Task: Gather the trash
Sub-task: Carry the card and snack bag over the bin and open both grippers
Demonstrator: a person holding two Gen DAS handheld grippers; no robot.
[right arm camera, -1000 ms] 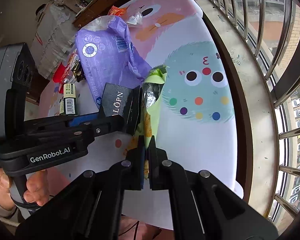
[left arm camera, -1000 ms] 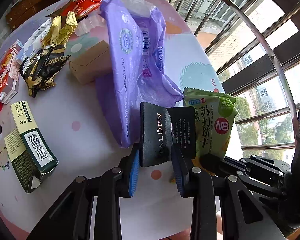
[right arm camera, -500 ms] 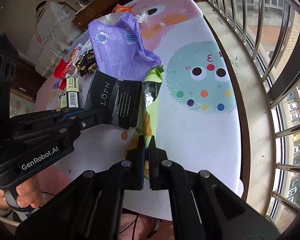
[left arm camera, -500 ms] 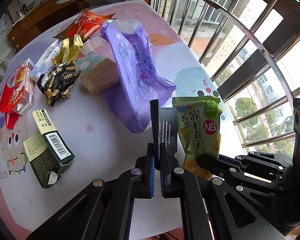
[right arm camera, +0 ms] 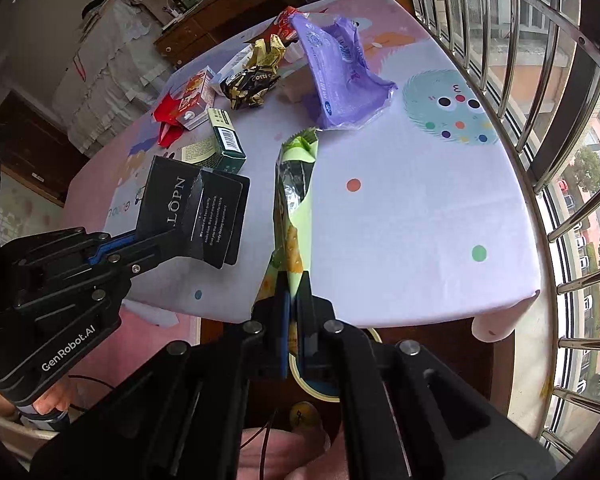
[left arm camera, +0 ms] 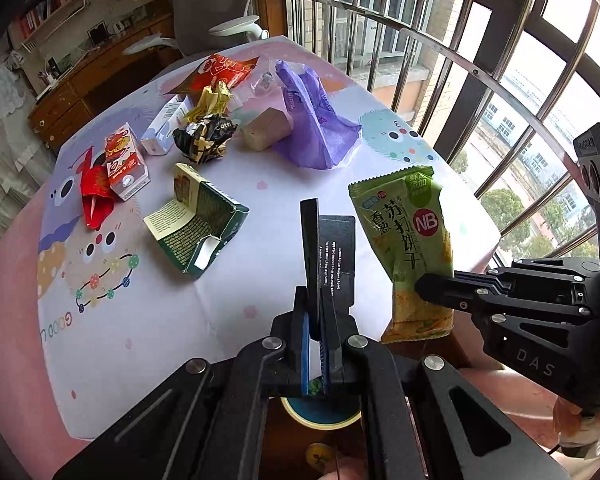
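My left gripper point(left arm camera: 315, 322) is shut on a flattened black carton point(left arm camera: 332, 252), held upright above the near table edge; the same black carton point(right arm camera: 198, 210) shows at the left of the right wrist view. My right gripper point(right arm camera: 295, 304) is shut on the lower end of a green snack packet point(right arm camera: 294, 200), lifted off the table. In the left wrist view that green packet point(left arm camera: 408, 232) hangs to the right of the carton, with the right gripper point(left arm camera: 430, 290) pinching its bottom. Both items are held beyond the table's near edge.
On the cartoon-print tablecloth point(left arm camera: 228, 304) lie a green box point(left arm camera: 198, 224), a purple bag point(left arm camera: 312, 128), a brown box point(left arm camera: 266, 134), a black-gold wrapper point(left arm camera: 204, 140), a red carton point(left arm camera: 124, 164) and a red wrapper point(left arm camera: 220, 72). A round bin rim point(left arm camera: 320, 416) shows below. Window bars point(right arm camera: 540, 80) stand right.
Both grippers have pulled back and up from the table with their items. The left one closed flat on the black carton. The table's items now look farther away.
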